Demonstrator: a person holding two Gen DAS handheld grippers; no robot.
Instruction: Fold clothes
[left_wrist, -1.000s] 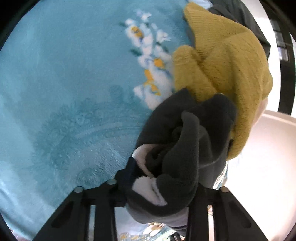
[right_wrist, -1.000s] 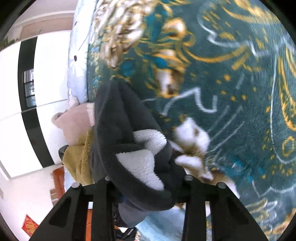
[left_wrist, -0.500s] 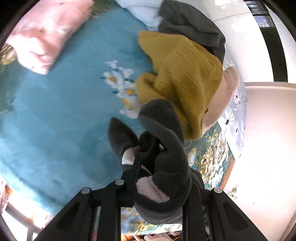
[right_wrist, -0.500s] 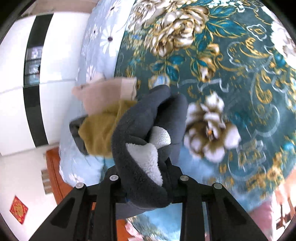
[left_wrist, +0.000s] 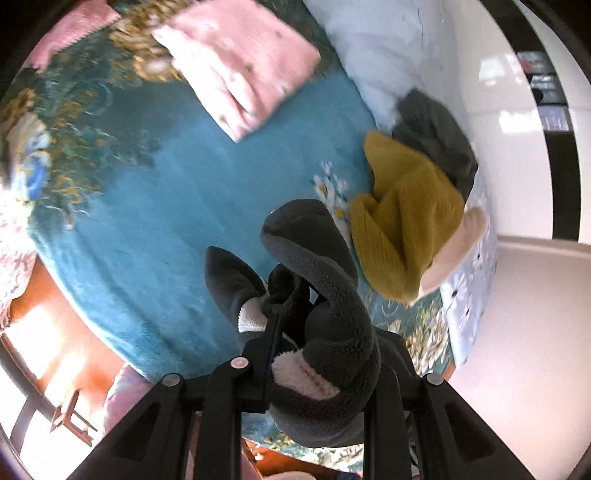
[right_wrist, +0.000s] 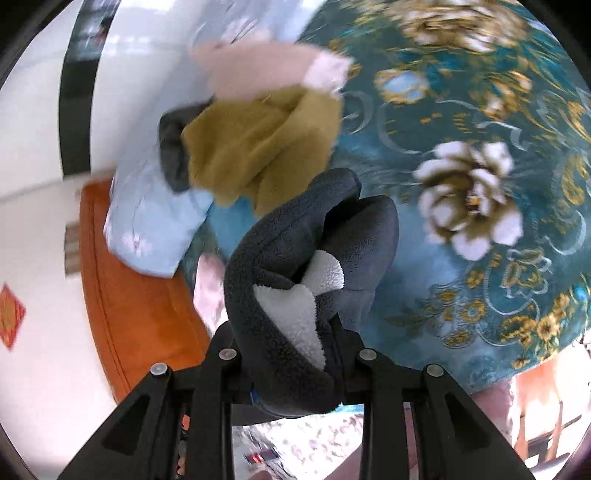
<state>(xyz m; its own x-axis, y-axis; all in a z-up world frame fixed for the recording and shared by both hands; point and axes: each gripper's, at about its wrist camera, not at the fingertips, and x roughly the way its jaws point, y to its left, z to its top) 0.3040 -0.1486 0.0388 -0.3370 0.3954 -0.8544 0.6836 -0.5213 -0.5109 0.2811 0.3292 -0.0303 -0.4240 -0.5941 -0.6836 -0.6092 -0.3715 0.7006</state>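
Both the left gripper (left_wrist: 317, 354) and right gripper (right_wrist: 291, 350) have fingers clamped on a bunched grey fleece garment (left_wrist: 325, 295), mustard sweater (left_wrist: 402, 218) beyond them.

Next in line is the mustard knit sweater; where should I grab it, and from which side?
Take the mustard sweater by its bunched fold nearest the teal blanket, coming from that open side; a beige garment and dark one crowd its far edge.

Left tool (left_wrist: 325, 354) and right tool (right_wrist: 291, 350) each clamped on bunched grey fleece (left_wrist: 332, 314), held aloft
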